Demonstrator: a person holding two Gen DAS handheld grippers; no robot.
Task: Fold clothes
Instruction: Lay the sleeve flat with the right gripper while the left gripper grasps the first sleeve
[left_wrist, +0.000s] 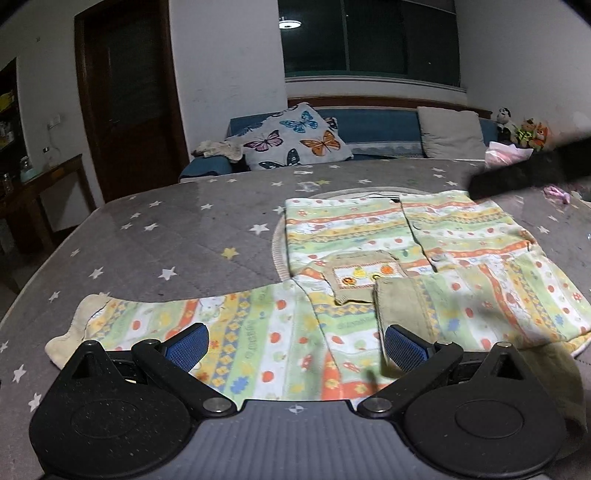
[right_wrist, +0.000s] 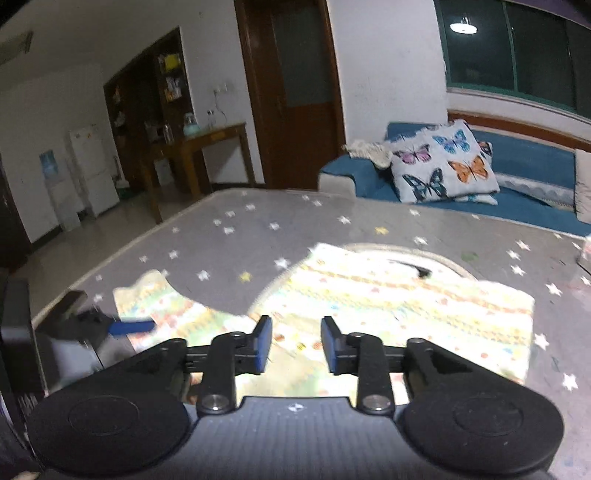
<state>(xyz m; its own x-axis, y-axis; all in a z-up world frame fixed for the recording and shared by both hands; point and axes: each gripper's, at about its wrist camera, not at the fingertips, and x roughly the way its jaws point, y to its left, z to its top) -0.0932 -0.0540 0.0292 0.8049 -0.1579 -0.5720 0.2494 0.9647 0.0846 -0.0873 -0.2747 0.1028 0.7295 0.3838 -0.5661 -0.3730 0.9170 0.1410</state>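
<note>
Garment: small striped, fruit-printed cotton top (left_wrist: 369, 258) lies flat on grey star-patterned worktop (left_wrist: 166, 229), one sleeve (left_wrist: 166, 325) trailing toward 9 o'clock. Left gripper (left_wrist: 295, 347) jaws spread wide, right gripper (right_wrist: 296, 343) jaws narrowly parted, both empty. Risk: pinching one layer only, dragging folded panels askew.

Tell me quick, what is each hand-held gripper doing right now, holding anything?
Left hand-held gripper: open wide over the patterned garment, holding nothing.
Right hand-held gripper: partly open above the garment, nothing between its pads.
</note>
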